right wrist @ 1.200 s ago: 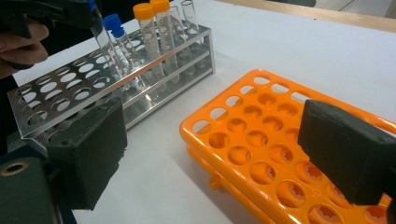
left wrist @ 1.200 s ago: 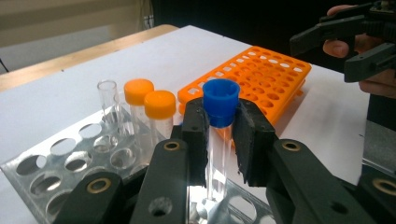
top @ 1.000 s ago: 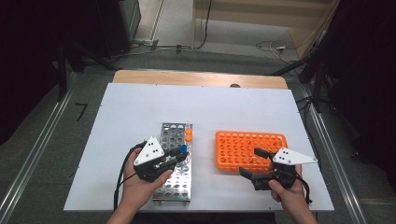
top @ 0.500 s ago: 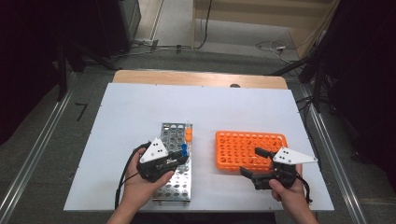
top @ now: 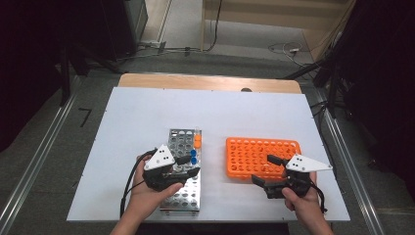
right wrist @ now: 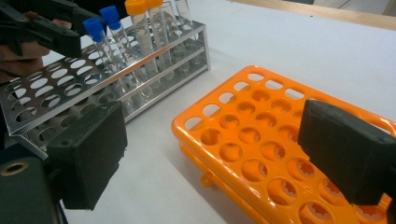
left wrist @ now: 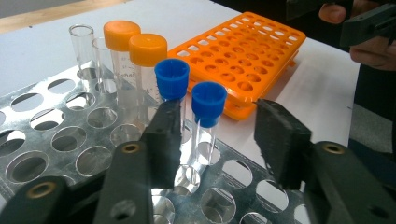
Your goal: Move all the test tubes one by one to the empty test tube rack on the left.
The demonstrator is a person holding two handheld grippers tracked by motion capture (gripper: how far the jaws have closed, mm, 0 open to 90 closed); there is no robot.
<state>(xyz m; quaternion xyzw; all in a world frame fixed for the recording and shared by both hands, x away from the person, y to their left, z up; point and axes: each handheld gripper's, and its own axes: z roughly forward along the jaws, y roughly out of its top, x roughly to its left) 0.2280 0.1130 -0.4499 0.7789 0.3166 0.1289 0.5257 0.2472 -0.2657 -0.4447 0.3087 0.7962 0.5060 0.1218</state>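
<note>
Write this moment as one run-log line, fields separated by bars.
left gripper: open, jaws either side of nearer blue-capped tube in metal rack | right gripper: open, over orange rack, holding nothing

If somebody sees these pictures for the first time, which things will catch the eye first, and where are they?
The orange rack stands out first, empty, on the right of the white table. Next come the coloured caps in the metal rack at centre-left: two blue-capped tubes and two orange-capped tubes upright along one edge. The left gripper hangs open around the nearer blue-capped tube, and the right gripper is open over the orange rack.
</note>
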